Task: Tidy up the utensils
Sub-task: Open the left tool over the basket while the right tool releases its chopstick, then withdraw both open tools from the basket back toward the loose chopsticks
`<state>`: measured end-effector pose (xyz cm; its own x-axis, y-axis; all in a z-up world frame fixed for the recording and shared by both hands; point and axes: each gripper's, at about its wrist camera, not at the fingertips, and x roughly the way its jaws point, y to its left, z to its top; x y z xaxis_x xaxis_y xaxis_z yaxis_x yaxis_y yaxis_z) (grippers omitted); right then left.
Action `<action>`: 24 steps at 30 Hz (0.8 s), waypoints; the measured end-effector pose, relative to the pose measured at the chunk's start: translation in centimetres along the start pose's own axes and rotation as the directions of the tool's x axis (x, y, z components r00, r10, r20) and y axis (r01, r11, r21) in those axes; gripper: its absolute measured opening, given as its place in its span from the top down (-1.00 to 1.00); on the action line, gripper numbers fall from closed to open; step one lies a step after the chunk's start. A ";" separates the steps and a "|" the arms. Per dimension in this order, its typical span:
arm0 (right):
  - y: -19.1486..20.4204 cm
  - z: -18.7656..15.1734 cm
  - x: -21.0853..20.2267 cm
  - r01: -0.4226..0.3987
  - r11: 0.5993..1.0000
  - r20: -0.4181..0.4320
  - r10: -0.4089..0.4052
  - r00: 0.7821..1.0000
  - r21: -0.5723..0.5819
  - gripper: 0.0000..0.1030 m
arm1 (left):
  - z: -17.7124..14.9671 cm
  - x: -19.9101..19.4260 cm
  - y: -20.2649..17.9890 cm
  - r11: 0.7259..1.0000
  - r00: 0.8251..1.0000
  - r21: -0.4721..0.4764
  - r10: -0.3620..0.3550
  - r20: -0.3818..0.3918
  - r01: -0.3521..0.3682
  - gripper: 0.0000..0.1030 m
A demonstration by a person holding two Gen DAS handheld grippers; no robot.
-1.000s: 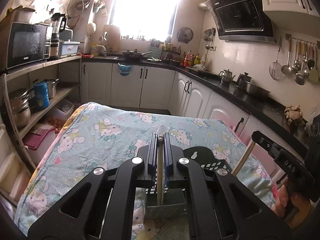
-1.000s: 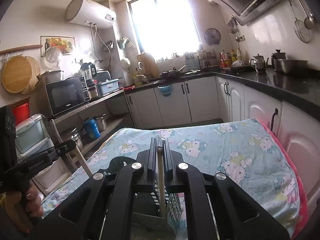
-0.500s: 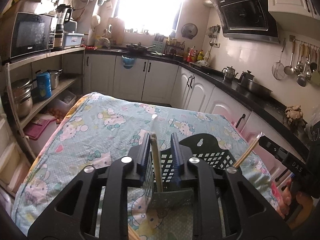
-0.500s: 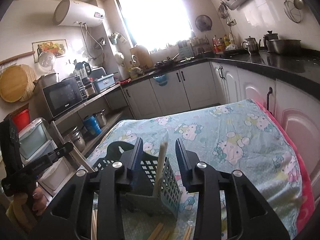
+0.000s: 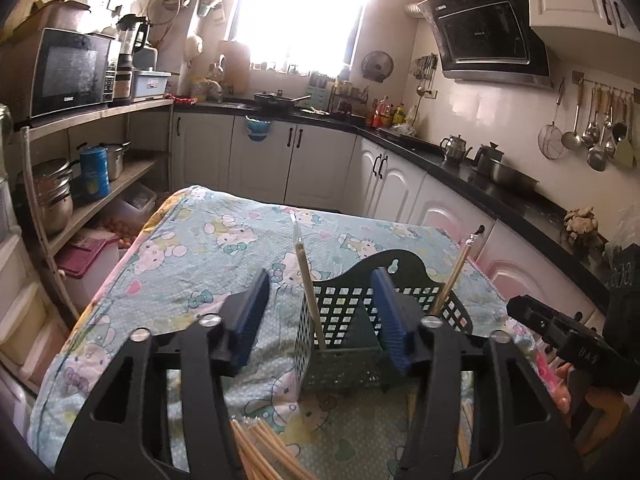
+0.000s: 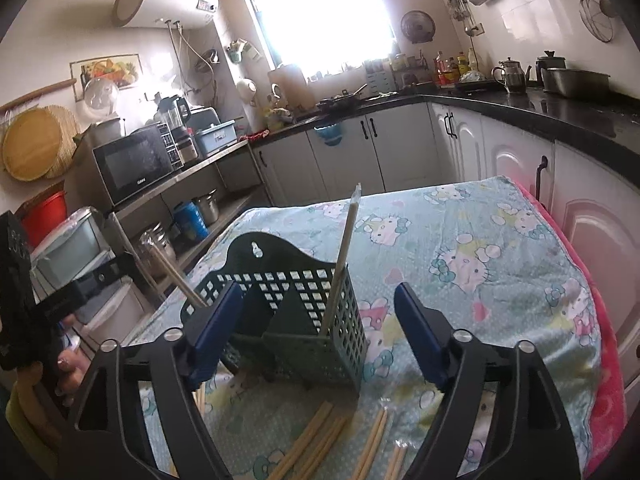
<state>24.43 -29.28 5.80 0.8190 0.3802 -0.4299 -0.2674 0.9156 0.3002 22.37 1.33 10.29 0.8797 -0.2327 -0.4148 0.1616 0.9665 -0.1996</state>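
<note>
A dark green perforated utensil basket (image 5: 348, 320) (image 6: 304, 312) stands on the table. One wrapped chopstick pair (image 5: 306, 288) stands in its left compartment, another (image 6: 340, 264) in its right one. My left gripper (image 5: 320, 316) is open and empty, its jaws wide on either side of the basket's left part. My right gripper (image 6: 316, 320) is open and empty around the basket's right part. Loose wrapped chopsticks (image 5: 264, 452) (image 6: 316, 444) lie on the cloth in front of the basket.
The table wears a light blue cartoon cloth (image 5: 192, 264) (image 6: 480, 248). White cabinets (image 5: 304, 168) and a black counter (image 6: 560, 116) run behind and to the right. Open shelves with pots (image 5: 56, 196) and a microwave (image 6: 136, 164) stand left.
Both grippers let go of their chopstick pairs, which now stand in the basket. Both sets of jaws opened wide and both grippers pulled back and up.
</note>
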 end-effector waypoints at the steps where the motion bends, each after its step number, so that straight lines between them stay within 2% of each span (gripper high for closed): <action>1: 0.1 -0.1 -0.2 0.003 1.000 0.000 -0.003 1.000 -0.007 -0.56 | -0.1 -0.4 -0.1 1.000 1.000 -0.004 -0.007 0.003 0.007 -0.03; 5: 0.5 -0.6 -1.5 0.012 0.999 -0.001 -0.012 1.000 -0.032 -0.64 | -0.5 -1.8 -0.2 1.000 1.000 -0.011 -0.014 0.023 0.014 -0.36; 10: 0.8 -1.2 -2.9 0.005 0.999 0.000 -0.005 1.000 -0.046 -0.68 | -1.3 -3.4 -0.3 1.000 0.999 -0.021 -0.006 0.034 0.007 -0.63; 17: 1.9 -2.5 -4.0 0.003 0.997 -0.020 -0.004 1.000 -0.078 -0.70 | -2.9 -5.0 0.4 0.999 0.999 -0.034 0.007 0.036 -0.006 -0.75; 24: 3.6 -4.2 -4.2 -0.008 0.993 -0.058 0.001 0.998 -0.115 -0.70 | -4.9 -5.9 1.5 0.998 1.000 -0.061 0.018 0.015 -0.018 -0.77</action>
<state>17.88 -27.01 5.10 0.7876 0.3883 -0.4785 -0.3304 0.9215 0.2040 15.26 3.58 8.11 0.8891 -0.2132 -0.4051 0.1187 0.9620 -0.2457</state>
